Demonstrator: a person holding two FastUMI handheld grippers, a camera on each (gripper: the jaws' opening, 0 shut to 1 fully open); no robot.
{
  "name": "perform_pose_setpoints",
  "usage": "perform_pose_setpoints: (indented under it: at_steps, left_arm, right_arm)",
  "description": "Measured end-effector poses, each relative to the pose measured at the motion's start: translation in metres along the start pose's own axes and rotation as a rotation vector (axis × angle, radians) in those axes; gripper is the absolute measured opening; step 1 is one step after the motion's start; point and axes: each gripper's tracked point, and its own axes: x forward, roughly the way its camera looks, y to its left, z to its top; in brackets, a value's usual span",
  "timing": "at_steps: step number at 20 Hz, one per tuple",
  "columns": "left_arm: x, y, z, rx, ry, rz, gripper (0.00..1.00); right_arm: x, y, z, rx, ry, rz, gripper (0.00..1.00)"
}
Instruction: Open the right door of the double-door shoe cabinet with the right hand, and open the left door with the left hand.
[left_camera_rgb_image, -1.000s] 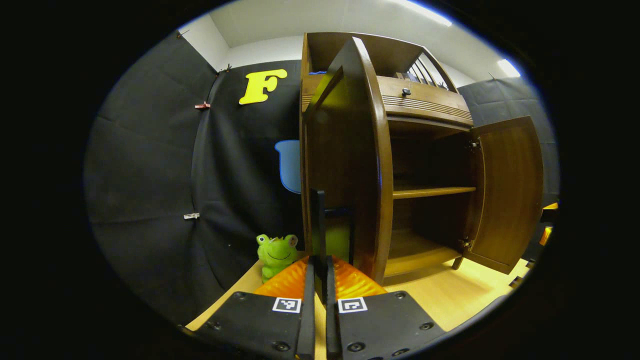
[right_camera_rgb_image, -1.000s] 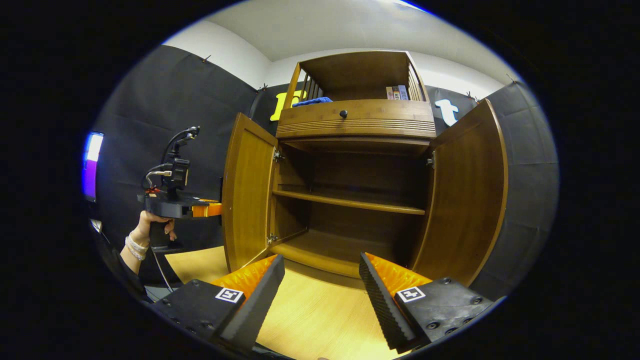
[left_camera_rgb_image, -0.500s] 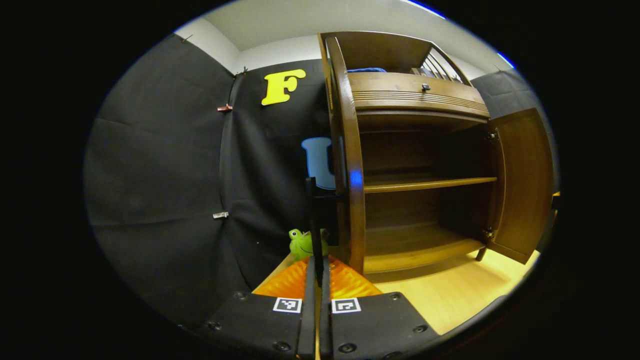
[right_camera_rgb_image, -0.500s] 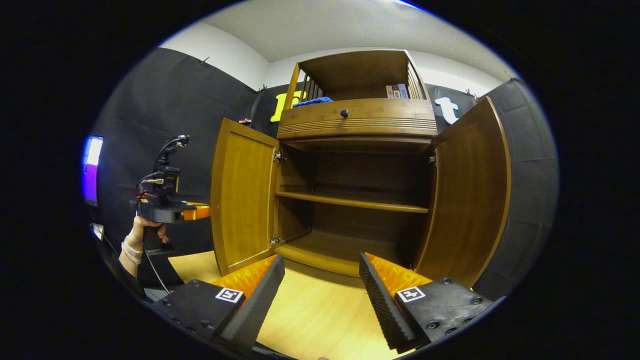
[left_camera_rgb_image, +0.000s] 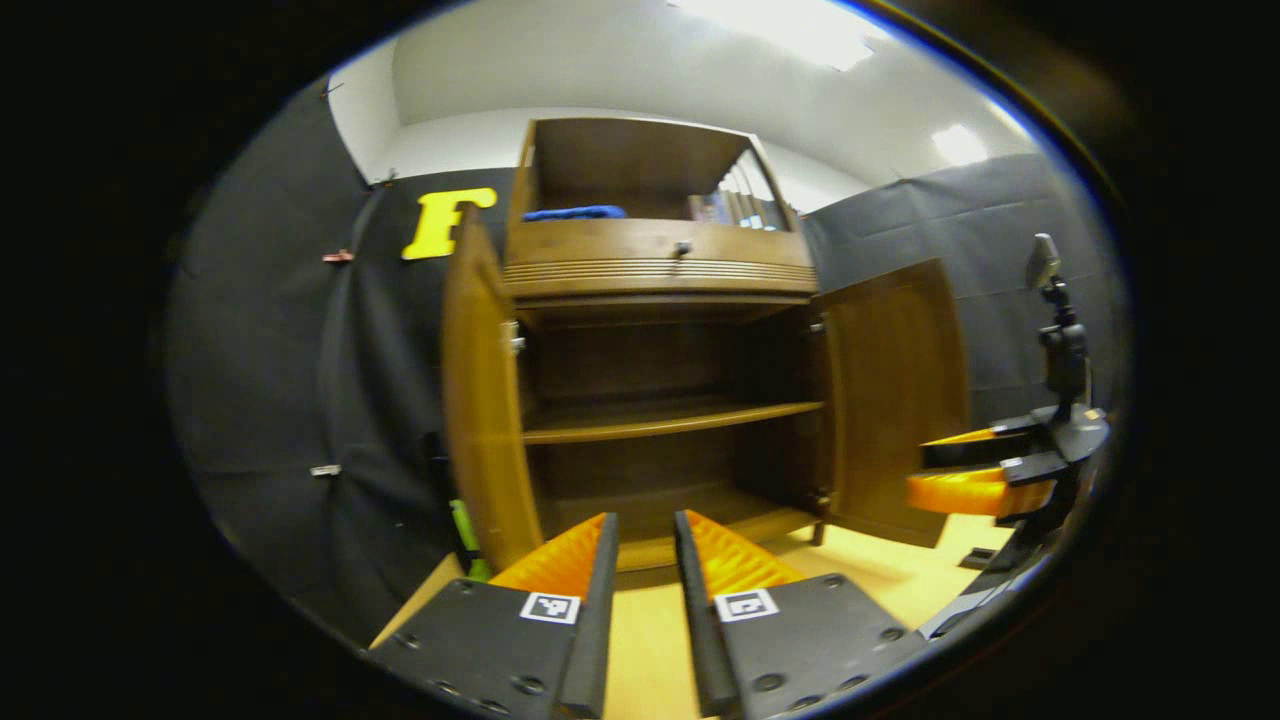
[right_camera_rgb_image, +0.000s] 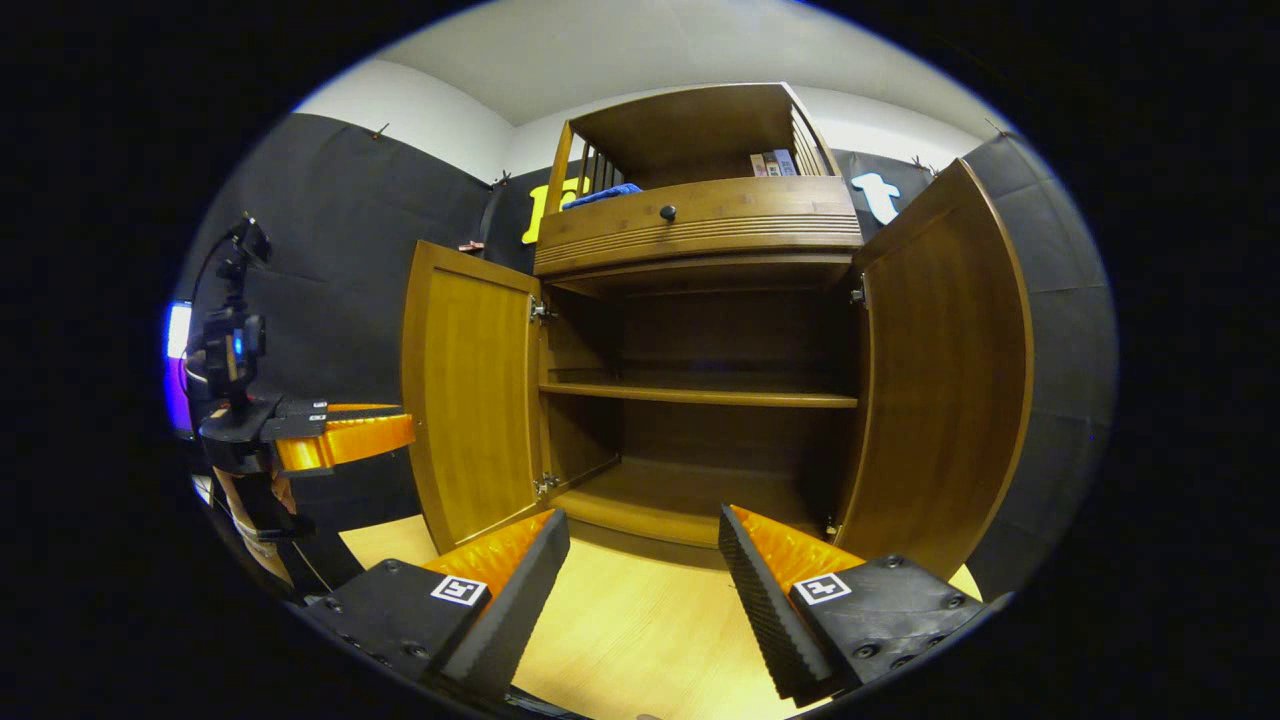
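Observation:
The wooden shoe cabinet stands with both doors swung wide, its inner shelf bare. In the right gripper view the left door and right door flank the opening; the left gripper view shows them too, left door and right door. My left gripper is open a little, in front of the cabinet's bottom, holding nothing. My right gripper is open wide, low before the opening, touching neither door. Each view catches the other gripper off to the side: the left gripper and the right gripper.
The cabinet stands on a light wooden table. Above the doors is a drawer with a dark knob. A blue cloth and some books sit on the top shelf. A green toy peeks out behind the left door.
My left gripper let go of the left door's handle, opened, drew back and turned to face the cabinet's front. The left door now stands wider. The right gripper barely moved.

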Motion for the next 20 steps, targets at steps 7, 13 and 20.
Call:
perform_pose_setpoints:
  at_steps: [7,13,20]
  left_arm:
    - [0.034,0.007,0.014,-0.006,-0.048,0.086,1.00]
    - [0.041,-0.003,0.013,-0.017,-0.028,0.061,1.00]
    - [0.037,-0.016,0.013,-0.009,-0.013,0.030,0.96]
  right_arm:
    - [-0.005,-0.030,0.016,-0.044,-0.018,-0.096,0.95]
    - [-0.009,-0.033,0.040,-0.049,-0.074,-0.129,0.96]
    - [-0.010,-0.027,0.051,-0.045,-0.112,-0.098,0.99]
